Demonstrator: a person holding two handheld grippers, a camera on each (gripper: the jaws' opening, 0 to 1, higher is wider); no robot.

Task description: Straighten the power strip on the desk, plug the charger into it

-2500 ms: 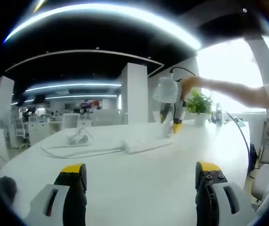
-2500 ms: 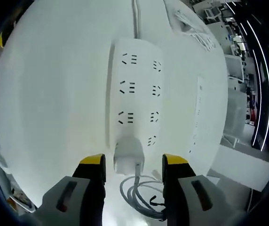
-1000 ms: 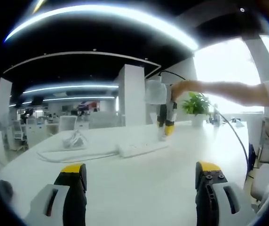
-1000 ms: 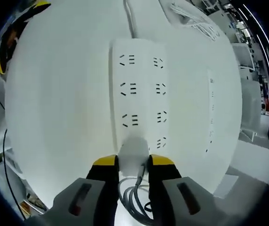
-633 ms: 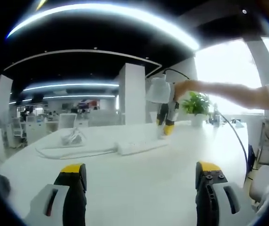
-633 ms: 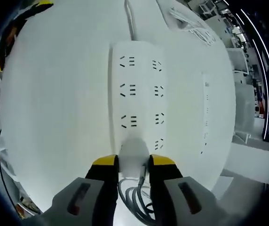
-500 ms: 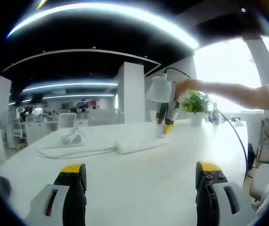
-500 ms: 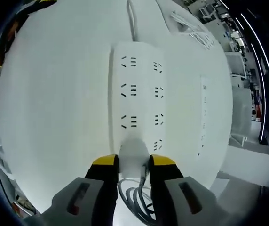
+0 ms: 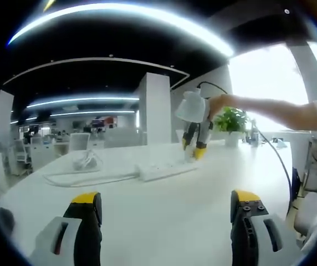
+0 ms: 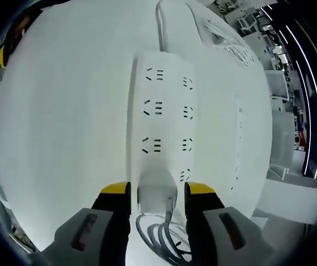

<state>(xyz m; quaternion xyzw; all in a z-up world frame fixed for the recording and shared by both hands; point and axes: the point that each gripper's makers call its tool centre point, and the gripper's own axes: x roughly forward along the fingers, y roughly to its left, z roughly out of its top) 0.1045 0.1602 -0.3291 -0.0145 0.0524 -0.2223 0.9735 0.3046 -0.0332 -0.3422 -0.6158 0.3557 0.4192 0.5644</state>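
In the right gripper view, the right gripper [image 10: 157,191] points down at the white desk [image 10: 64,111], its two yellow-tipped jaws slightly parted on either side of one white charger [image 10: 157,193]. There is a thin gap on each side, so the jaws flank the charger without clamping it. The charger sits at the near end of the one power strip [image 10: 161,119], seemingly seated in the nearest socket. Ahead of the jaws the strip shows two rows of sockets, seven openings visible (the eighth spot lies under the charger). The charger's cable [image 10: 161,238] lies in loops between and below the jaws. The strip's own cord [image 10: 159,22] runs off from its far end.

In the left gripper view, the left gripper [image 9: 164,208] hovers above the desk with its two jaws spread wide and nothing between them. Far ahead of it lie the strip [image 9: 164,169] and the right gripper [image 9: 194,149], held by a person's hand [image 9: 219,102].
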